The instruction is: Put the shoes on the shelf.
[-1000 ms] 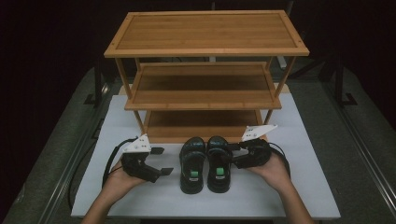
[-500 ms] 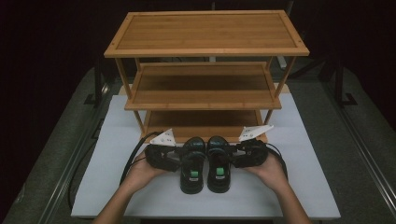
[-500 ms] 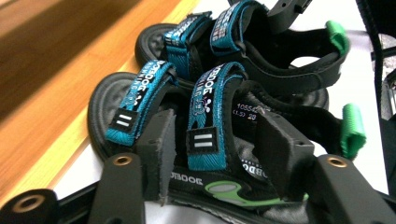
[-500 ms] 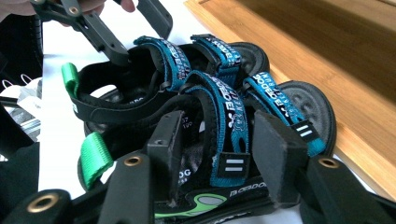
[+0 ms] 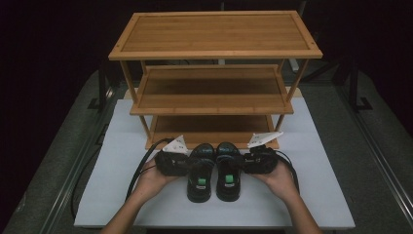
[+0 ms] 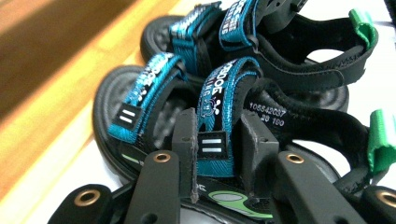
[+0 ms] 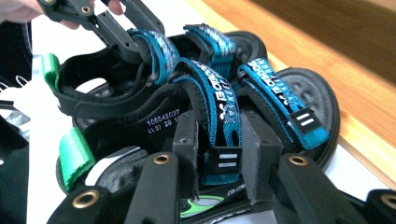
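Left hand-held gripper point(image 5: 187, 163) and right hand-held gripper point(image 5: 242, 162) have just been closing, each pinching a blue strap point(image 6: 214, 135) of one sandal point(image 5: 200, 171) of the pair on the table point(image 5: 316, 161).

Two black sandals point(image 5: 215, 170) with blue straps and green heel tabs lie side by side, touching, toes toward the shelf.

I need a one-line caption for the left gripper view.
Left gripper closing on the blue strap of a black sandal.

Sandals point(image 5: 215, 170) side by side before rack point(image 5: 214, 83)
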`<action>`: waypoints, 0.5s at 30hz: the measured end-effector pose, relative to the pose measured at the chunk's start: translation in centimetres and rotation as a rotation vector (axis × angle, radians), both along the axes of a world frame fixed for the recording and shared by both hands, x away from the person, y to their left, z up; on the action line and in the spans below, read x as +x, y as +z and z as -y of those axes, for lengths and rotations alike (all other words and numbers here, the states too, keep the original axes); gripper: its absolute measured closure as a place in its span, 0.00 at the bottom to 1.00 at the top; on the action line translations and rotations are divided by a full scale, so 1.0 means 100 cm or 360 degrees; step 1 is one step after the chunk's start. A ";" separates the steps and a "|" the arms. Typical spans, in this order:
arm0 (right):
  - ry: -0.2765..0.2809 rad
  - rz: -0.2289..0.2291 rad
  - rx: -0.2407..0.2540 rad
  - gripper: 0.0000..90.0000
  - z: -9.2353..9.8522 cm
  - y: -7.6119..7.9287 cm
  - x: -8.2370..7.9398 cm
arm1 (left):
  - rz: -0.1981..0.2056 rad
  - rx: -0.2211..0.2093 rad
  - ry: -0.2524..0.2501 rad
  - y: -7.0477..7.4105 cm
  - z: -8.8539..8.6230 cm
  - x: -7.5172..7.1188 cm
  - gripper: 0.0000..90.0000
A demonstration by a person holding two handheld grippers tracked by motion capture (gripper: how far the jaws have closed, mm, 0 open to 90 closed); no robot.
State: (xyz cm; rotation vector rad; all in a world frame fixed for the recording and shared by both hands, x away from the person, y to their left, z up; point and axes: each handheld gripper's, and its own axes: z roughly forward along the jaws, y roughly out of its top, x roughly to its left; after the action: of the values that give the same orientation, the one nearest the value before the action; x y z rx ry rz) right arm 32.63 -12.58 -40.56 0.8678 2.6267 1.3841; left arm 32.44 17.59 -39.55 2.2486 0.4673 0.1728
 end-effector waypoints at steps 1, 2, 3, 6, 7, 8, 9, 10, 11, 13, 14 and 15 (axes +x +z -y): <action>-0.0010 0.0008 0.0000 0.77 0.000 0.001 0.000 | 0.0029 -0.0010 0.0033 0.002 0.000 0.000 0.79; -0.0016 0.0017 0.0002 0.77 0.000 0.002 0.000 | 0.0036 -0.0027 0.0046 0.003 -0.001 0.000 0.80; -0.0023 0.0027 -0.0006 0.78 0.000 0.004 0.000 | 0.0047 -0.0058 0.0072 0.005 -0.001 0.001 0.80; -0.0048 0.0052 0.0005 0.78 -0.002 0.009 0.004 | 0.0068 -0.0068 0.0080 0.010 -0.001 0.004 0.80; -0.0055 0.0060 0.0006 0.78 -0.002 0.010 0.005 | 0.0085 -0.0069 0.0086 0.012 -0.001 0.006 0.80; -0.0060 0.0073 0.0004 0.78 -0.003 0.012 0.008 | 0.0096 -0.0075 0.0093 0.013 -0.001 0.007 0.80; -0.0071 0.0083 0.0009 0.78 -0.003 0.013 0.009 | 0.0104 -0.0082 0.0102 0.015 -0.001 0.010 0.80; -0.0093 0.0100 0.0020 0.78 -0.003 0.015 0.012 | 0.0114 -0.0087 0.0107 0.017 -0.001 0.012 0.80; -0.0105 0.0110 0.0028 0.78 -0.003 0.016 0.014 | 0.0138 -0.0099 0.0127 0.019 -0.001 0.016 0.80; -0.0146 0.0145 0.0042 0.78 -0.004 0.019 0.021 | 0.0153 -0.0104 0.0141 0.020 0.000 0.021 0.80; -0.0161 0.0157 0.0044 0.78 -0.005 0.020 0.023 | 0.0169 -0.0109 0.0150 0.021 0.000 0.025 0.80; -0.0179 0.0182 0.0043 0.78 -0.006 0.021 0.028 | 0.0178 -0.0113 0.0154 0.021 0.001 0.029 0.80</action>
State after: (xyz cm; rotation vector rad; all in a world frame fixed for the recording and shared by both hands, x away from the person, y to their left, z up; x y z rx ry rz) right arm 35.42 -12.00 -38.43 0.8954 2.4412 1.4005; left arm 35.29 17.53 -37.47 2.1358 0.5145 0.3249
